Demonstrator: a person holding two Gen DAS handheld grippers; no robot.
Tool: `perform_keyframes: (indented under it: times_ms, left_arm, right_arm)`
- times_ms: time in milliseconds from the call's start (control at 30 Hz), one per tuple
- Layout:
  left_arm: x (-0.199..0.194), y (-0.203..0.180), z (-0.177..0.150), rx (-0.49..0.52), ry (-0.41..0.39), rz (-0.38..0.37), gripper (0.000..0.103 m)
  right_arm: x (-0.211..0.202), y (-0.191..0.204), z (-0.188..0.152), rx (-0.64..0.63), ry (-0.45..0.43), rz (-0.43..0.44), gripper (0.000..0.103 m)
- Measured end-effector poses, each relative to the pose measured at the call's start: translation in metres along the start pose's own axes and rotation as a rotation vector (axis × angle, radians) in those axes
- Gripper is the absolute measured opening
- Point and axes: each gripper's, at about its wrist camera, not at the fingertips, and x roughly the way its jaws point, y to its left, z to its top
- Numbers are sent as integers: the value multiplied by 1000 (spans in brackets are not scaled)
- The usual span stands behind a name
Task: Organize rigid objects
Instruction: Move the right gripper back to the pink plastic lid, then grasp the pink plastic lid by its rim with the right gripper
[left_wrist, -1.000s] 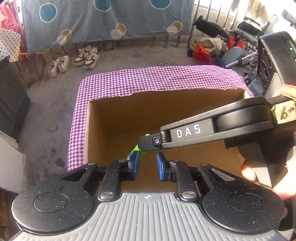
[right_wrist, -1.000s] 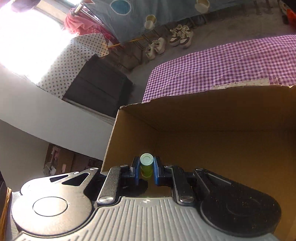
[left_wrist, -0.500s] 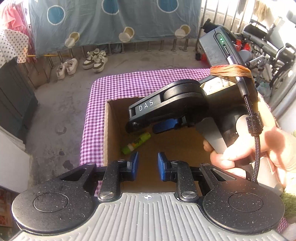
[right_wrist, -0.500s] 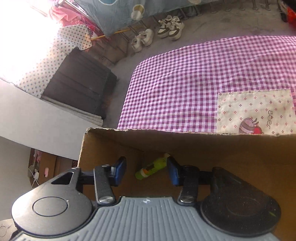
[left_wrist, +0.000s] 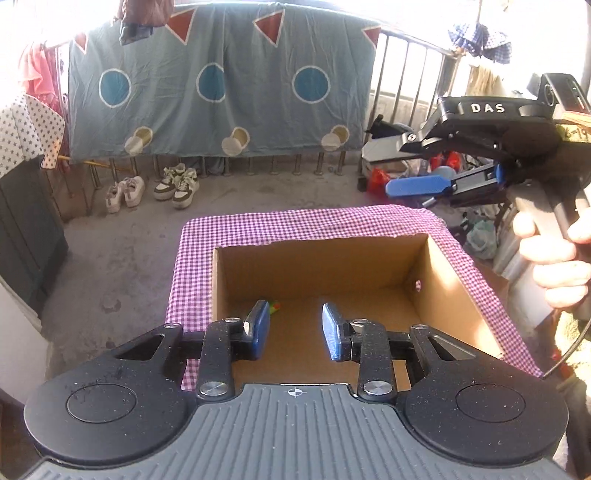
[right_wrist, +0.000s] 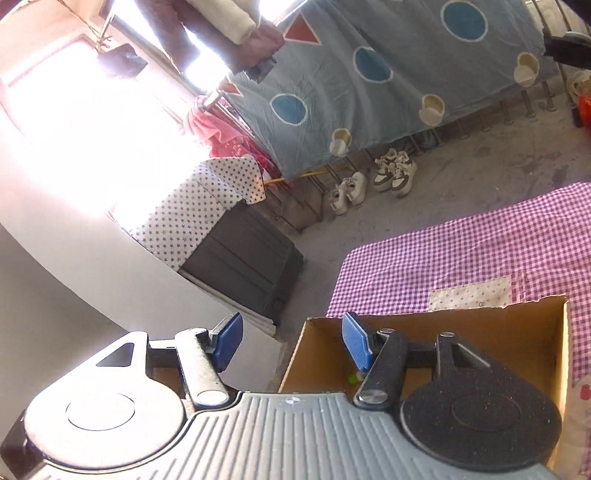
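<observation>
Currently, the left gripper (left_wrist: 293, 330) is being opened above the brown cardboard box (left_wrist: 454, 273), nothing between its blue pads. The small green tube (left_wrist: 274, 306) is lying on the box floor. Farther off, the right gripper (right_wrist: 291, 341) is being held released, empty.

Looking steeply down from above into the open cardboard box (left_wrist: 321, 273) from the left wrist, obliquely over its corner (right_wrist: 480, 332) from the right, sharing box and checked cloth (left_wrist: 306, 225).
</observation>
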Motion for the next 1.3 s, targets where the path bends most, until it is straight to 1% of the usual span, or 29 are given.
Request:
perform_keyframes:
  times_ms: [133,233,300,400,467,500,567,600,667,733,767,833,900,967,1000,1067,1167,1267,1300]
  left_arm:
    - [-14,1,-15,-4,-35,-31,32]
    - [-18,0,-31,-11,-35,-68,38]
    - [-18,0,-44,-18,-10,-89,39]
    - [-16,-3,-70,-18,57,-135,41]
    - [-13,-9,-87,12,113,-163,50]
    - [-12,-13,-94,28,133,-170,52]
    - [-8,-21,-109,69,184,-187,62]
    - [-5,-25,-114,90,207,-198,63]
    - [1,-36,-130,153,276,-233,65]
    - [10,-46,-140,202,334,-252,67]
    - [14,-55,-152,231,366,-257,67]
    - [23,-63,-163,267,405,-254,67]
    - [32,-71,-172,304,434,-251,67]
    - [41,-77,-178,330,447,-223,67]
    - [44,-78,-180,343,449,-208,67]
    - [50,-86,-189,379,437,-157,67]
    - [54,-89,-193,405,426,-124,67]
    - [60,-92,-194,409,415,-95,67]
    - [60,-93,-195,411,405,-85,68]
  right_arm:
    - [-75,18,-3,-56,-128,-14,62]
    - [-118,22,-17,-55,-184,-12,63]
    - [-144,20,-39,-52,-206,-17,63]
    - [-168,16,-76,-32,-211,-28,62]
    - [-175,8,-107,-1,-201,-48,63]
    - [-178,4,-123,18,-197,-56,63]
    - [-180,-6,-155,69,-175,-80,63]
    - [-178,-10,-166,88,-163,-85,63]
    - [-174,-19,-199,138,-118,-94,62]
    - [-157,-26,-220,171,-59,-98,62]
    - [-149,-28,-231,180,-35,-105,60]
    - [-127,-30,-250,185,26,-128,57]
    - [-106,-33,-263,170,80,-159,52]
    - [-85,-34,-269,147,126,-193,50]
    - [-76,-30,-278,130,150,-209,49]
    - [-66,-27,-284,92,174,-232,47]
    - [-53,-22,-287,41,192,-264,44]
    - [-44,-17,-288,0,199,-284,35]
    - [-43,-16,-287,-10,199,-287,34]
